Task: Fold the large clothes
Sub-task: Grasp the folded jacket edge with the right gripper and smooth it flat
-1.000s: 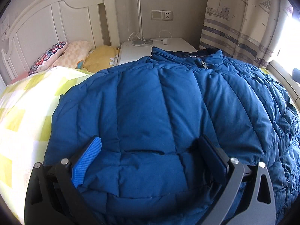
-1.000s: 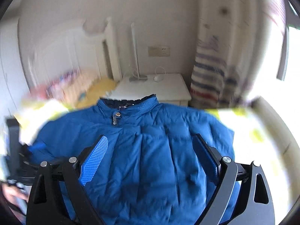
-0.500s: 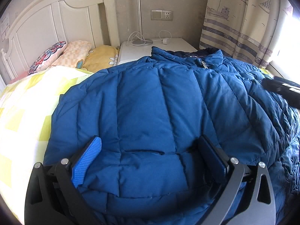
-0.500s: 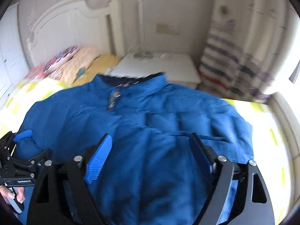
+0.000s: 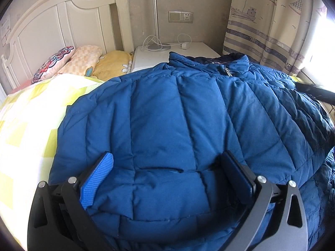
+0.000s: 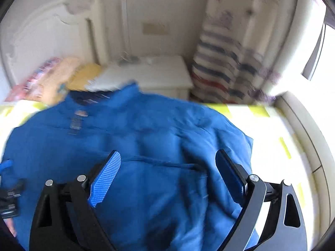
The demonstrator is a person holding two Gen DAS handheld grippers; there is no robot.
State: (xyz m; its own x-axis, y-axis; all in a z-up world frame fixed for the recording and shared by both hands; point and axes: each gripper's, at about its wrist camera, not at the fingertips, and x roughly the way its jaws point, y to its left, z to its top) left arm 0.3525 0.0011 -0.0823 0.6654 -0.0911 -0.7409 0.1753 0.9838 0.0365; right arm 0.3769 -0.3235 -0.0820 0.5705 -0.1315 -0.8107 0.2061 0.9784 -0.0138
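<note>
Two grippers over a big blue coat on the bed

The left gripper [image 5: 167, 179] sits low on the puffy blue coat [image 5: 188, 115], jaws wide with a fat roll of padding between them, likely to pin that side down. The right gripper [image 6: 167, 173] hangs over the coat's other side, jaws wide and holding nothing, and they have just been opening a bit more (its picture is blurry). The coat lies spread flat on the yellow checked bedcover [image 5: 27, 121], collar toward the white nightstand [image 5: 150, 56], so it is easy to fold.
</note>
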